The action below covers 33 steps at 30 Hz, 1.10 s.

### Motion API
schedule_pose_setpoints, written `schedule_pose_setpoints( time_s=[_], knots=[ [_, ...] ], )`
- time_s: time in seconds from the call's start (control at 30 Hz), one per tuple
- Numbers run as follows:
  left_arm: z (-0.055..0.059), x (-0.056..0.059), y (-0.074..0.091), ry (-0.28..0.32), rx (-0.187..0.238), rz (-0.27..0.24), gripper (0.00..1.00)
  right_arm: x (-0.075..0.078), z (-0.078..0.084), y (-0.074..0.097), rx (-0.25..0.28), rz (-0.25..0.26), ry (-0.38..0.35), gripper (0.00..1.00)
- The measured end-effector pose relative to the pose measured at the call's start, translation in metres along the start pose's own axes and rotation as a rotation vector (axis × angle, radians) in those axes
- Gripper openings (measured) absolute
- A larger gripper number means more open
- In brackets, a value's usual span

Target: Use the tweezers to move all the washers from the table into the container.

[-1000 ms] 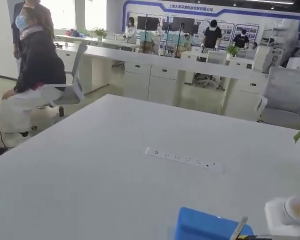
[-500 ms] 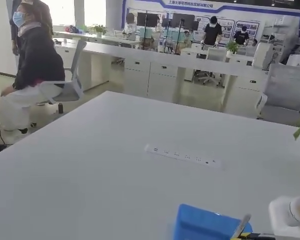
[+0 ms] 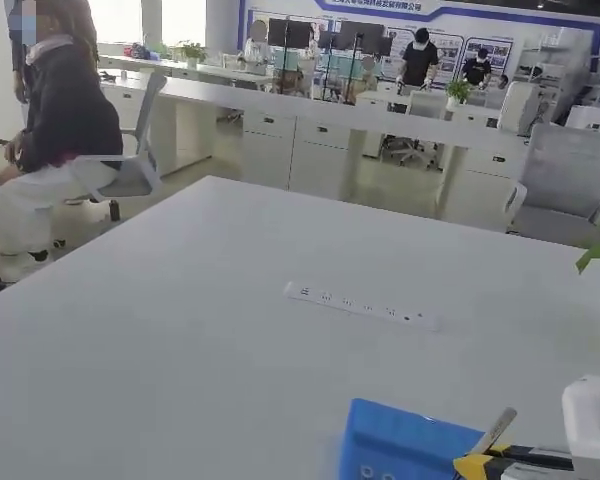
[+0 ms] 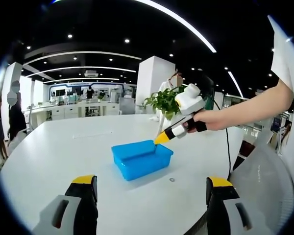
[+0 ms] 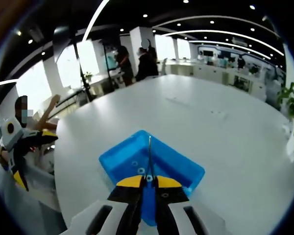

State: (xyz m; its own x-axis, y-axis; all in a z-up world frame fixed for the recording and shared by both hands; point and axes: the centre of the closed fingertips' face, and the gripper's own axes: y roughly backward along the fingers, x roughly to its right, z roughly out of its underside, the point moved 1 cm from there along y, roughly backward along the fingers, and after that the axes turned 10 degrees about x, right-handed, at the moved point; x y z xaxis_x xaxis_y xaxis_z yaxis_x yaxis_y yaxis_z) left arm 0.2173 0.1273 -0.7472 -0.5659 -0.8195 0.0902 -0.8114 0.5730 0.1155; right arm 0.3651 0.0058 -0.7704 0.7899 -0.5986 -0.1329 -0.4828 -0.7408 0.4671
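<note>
A blue container [image 3: 405, 440] stands near the table's front edge, with washers [image 5: 135, 164] lying on its floor. My right gripper [image 5: 149, 182] is shut on thin metal tweezers [image 5: 149, 152], whose tips point down over the container's inside. In the head view the right gripper's [image 3: 480, 466] yellow tips sit at the container's right rim, and the tweezers [image 3: 498, 428] slant up from them. My left gripper [image 4: 151, 182] hangs open and wide, a short way back from the container [image 4: 142, 159]. One small washer [image 4: 172, 179] lies on the table just in front of the container.
A white power strip [image 3: 360, 305] is set into the white table [image 3: 180, 350] beyond the container. A green plant [image 4: 162, 102] stands behind the right gripper [image 4: 175, 131]. A person sits on a chair [image 3: 130, 175] off the table's far left. Desks and people fill the background.
The head camera has shifted a little. The right gripper's yellow tips and the tweezers now show higher at the container's right rim. The container has stayed in place.
</note>
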Motion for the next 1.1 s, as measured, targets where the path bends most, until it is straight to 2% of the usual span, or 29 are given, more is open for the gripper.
schedule_pose_setpoints(
  time_s=[0.27,0.43,0.63,0.87,0.97,1.1],
  knots=[
    [-0.001,0.0,0.0,0.003,0.008,0.0,0.93,-0.04,-0.008,0.021,0.029,-0.057,0.055,0.05],
    [0.0,0.001,0.0,0.0,0.004,0.004,0.93,-0.06,-0.001,0.026,0.047,-0.096,0.005,0.05],
    [0.0,0.002,0.0,-0.003,0.001,0.01,0.93,-0.063,0.029,0.022,-0.005,-0.098,-0.037,0.06],
    [0.0,0.003,0.0,-0.004,0.0,0.014,0.93,-0.056,0.064,0.017,-0.091,-0.075,-0.074,0.06],
    [0.0,0.003,0.0,-0.007,-0.001,0.014,0.93,-0.054,0.072,0.016,-0.109,-0.065,-0.088,0.06],
    [0.0,0.002,0.0,-0.005,-0.001,0.012,0.93,-0.052,0.073,0.015,-0.108,-0.062,-0.11,0.06]
  ],
)
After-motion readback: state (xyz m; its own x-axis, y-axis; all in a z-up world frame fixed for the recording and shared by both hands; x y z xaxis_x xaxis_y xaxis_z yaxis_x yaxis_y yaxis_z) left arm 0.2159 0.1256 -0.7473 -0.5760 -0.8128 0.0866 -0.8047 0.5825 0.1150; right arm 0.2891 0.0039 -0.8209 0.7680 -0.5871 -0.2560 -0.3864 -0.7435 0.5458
